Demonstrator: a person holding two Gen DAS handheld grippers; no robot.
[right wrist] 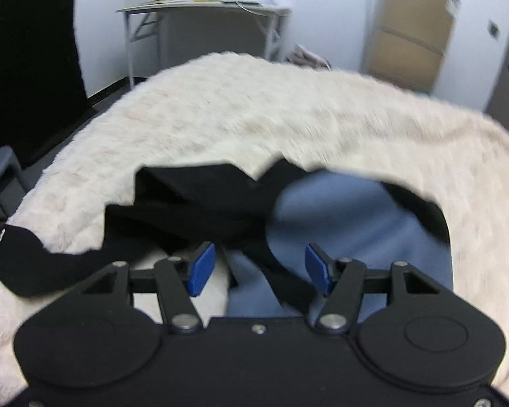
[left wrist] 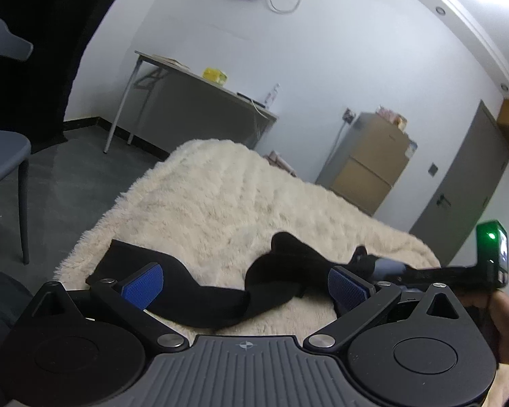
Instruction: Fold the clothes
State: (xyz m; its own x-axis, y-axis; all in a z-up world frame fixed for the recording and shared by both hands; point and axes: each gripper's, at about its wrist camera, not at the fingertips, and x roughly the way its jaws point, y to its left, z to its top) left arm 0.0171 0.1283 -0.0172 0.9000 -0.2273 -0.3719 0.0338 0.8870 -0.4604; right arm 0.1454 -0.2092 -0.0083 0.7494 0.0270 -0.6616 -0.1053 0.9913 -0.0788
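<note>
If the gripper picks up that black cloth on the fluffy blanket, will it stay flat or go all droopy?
Probably droopy: the black cloth already lies twisted and creased on the fluffy blanket, so it looks soft rather than stiff. It likely weighs little, being thin. Pushed, it would likely bunch up rather than slide, since the long pile should catch it.

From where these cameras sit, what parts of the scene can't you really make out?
- Black garment: its near edge is hidden behind the left hand-held gripper in the left wrist view.
- Blue cloth: smeared by motion blur in the right wrist view, its lower part hidden behind the right hand-held gripper.
- Small things on the far table: too small to identify.
- Chair: cut off by the left edge.
</note>
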